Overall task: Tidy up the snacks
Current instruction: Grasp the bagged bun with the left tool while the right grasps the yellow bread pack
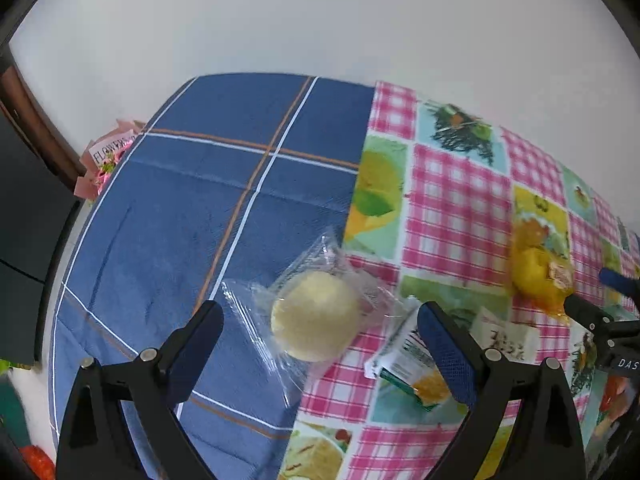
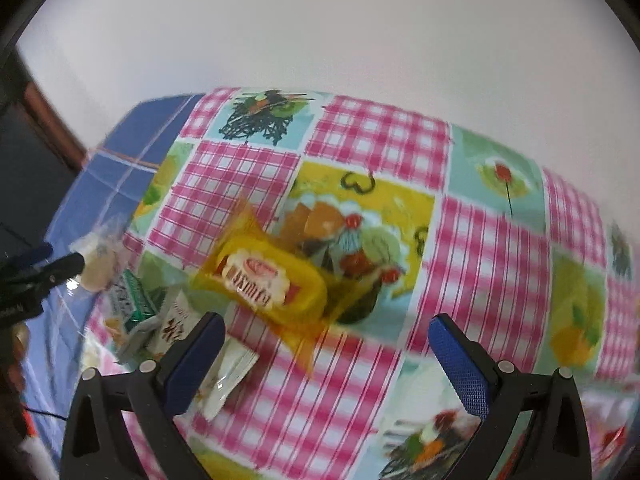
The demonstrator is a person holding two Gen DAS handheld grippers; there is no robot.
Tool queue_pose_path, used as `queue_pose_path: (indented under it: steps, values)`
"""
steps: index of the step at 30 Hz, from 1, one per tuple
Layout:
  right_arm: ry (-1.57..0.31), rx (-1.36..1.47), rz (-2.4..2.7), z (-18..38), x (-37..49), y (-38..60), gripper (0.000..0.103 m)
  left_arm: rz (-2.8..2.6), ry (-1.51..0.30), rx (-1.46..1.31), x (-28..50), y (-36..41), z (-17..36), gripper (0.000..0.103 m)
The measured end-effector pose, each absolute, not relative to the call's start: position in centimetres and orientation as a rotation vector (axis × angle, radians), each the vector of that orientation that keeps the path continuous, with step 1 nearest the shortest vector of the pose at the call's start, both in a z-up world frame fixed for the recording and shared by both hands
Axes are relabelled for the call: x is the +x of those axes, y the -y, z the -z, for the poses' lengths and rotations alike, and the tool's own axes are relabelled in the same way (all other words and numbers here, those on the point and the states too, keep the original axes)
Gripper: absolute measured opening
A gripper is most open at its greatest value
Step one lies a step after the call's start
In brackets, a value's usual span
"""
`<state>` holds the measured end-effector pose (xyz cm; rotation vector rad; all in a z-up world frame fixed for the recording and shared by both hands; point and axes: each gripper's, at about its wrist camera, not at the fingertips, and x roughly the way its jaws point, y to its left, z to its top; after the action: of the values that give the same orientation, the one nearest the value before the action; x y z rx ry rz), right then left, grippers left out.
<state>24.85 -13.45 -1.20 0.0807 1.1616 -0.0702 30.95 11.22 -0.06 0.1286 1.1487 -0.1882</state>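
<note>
Both our tongs are spread wide with nothing in them. Our left gripper hangs over the round pale cake in its clear wrapper, which sits low in the middle of the left view, right on the seam where the blue cloth meets the pink checked cloth. A green-and-white packet lies just beside that cake, partly behind the right finger. Our right gripper hovers over the yellow wrapped snack, which sits mid-frame on the pink checks. A white packet is tucked at the lower left, near the left finger. A plain white wall fills the top of both views.
</note>
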Motion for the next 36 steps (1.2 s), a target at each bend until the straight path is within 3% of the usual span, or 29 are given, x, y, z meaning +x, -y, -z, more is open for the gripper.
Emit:
queue_pose_path:
  steps: [14,17,21,25,30,36]
  values:
    - [-1.2,-0.075,0.052,4.1,29.5,11.2,0.102,0.147,-1.22,0.054,33.6,-12.7,3.9,0.097]
    - [-1.202,-0.058,0.06,4.7,29.8,11.2,0.1,0.149,-1.214,0.036,33.7,-12.8,4.1,0.091]
    - [-1.203,-0.033,0.056,5.3,29.6,11.7,0.085,0.166,-1.21,0.034,33.8,-12.7,4.2,0.082]
    - [-1.205,0.005,0.061,5.8,29.0,12.7,0.078,0.188,-1.216,0.011,33.8,-12.5,4.4,0.074]
    - [-1.198,0.016,0.086,5.4,28.9,13.7,0.054,0.204,-1.205,0.009,34.0,-12.0,4.4,0.065]
    - [-1.184,0.029,0.093,5.3,28.2,14.4,0.047,0.222,-1.194,-0.006,33.6,-11.4,4.3,0.059]
